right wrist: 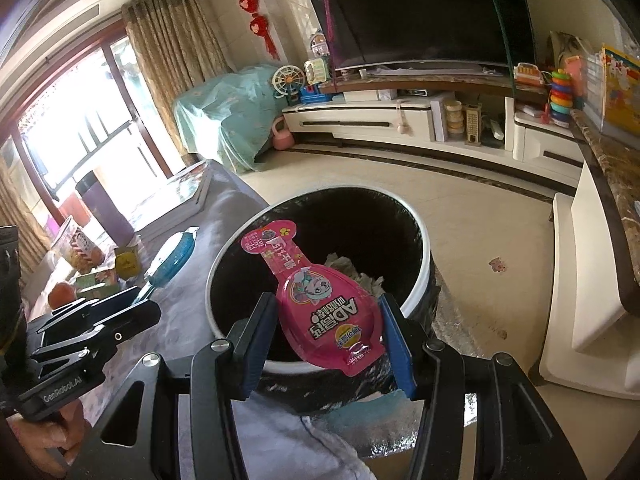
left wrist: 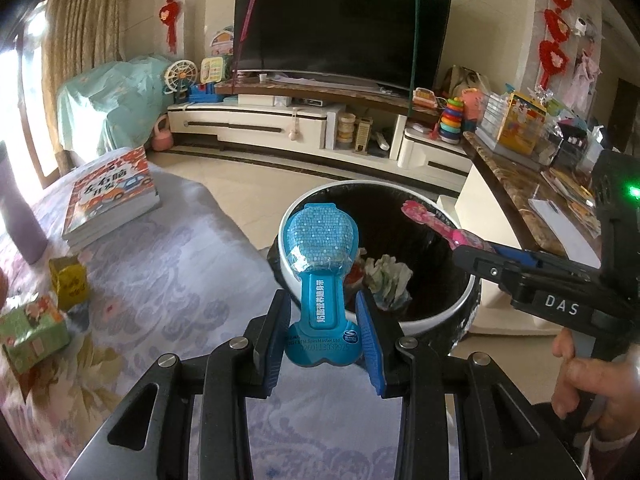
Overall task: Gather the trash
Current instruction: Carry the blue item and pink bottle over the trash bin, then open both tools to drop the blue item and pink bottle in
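Left tool (left wrist: pixel 324 334) gripping blue packet (left wrist: pixel 322 256), right tool (right wrist: pixel 326 338) gripping pink packet (right wrist: pixel 320 300), both hovering over bin (right wrist: pixel 424 256); boxes (left wrist: pixel 34 330) remaining on counter (left wrist: pixel 180 280).

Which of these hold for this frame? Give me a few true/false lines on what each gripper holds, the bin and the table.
1. The left gripper is shut on the blue bone-shaped plastic packet. True.
2. The right gripper is open, holding nothing. False: it is shut on the pink bulb-shaped plastic packet.
3. The round white-rimmed bin with a black liner already holds crumpled paper. True.
4. The pink packet lies at the bottom of the bin. False: it is held above the bin opening.
5. A stack of books rests on the cloth-covered table. True.
6. The television screen shows a cartoon. False: it is dark.
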### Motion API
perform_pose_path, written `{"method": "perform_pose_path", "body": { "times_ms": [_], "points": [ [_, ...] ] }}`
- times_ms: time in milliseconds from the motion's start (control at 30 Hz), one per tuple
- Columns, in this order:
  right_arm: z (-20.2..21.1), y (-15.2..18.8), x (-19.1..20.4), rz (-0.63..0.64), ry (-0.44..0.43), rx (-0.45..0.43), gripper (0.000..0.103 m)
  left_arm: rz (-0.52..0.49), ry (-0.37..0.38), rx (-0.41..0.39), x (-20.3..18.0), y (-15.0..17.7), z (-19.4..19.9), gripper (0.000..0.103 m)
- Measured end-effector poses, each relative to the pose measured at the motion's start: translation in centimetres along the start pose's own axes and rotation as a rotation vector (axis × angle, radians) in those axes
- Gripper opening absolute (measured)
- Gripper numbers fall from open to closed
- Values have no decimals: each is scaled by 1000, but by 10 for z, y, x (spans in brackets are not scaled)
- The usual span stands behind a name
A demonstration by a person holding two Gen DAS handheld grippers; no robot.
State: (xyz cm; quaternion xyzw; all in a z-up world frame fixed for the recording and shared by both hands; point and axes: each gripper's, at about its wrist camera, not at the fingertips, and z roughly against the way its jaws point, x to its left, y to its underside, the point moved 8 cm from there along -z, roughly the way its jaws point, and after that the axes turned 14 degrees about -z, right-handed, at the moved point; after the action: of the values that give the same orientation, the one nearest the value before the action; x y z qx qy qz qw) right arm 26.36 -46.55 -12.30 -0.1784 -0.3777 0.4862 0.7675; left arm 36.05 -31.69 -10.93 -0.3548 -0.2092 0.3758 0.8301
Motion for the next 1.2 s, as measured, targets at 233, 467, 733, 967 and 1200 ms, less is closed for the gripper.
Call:
{"method": "perform_pose_path", "body": {
  "times_ms": [233,467,733,967,1200],
  "points": [
    [-12,-12,0,5,7,9,53,-15,3,0,-3,-14,-14,33],
    [-17,-18,1,8,13,7,52,-21,4,8,-6,-22,-27,33],
    [-24,-24,-5,-4,23,18,53,-26,8,25,-8,-28,-41,33],
    [-28,-27,-5,0,26,29,53,-32,3,43,-10,-31,-51,33],
    [-34,-25,-7,0,34,45,53,-26,6,55,-12,-32,-56,34]
  ]
}}
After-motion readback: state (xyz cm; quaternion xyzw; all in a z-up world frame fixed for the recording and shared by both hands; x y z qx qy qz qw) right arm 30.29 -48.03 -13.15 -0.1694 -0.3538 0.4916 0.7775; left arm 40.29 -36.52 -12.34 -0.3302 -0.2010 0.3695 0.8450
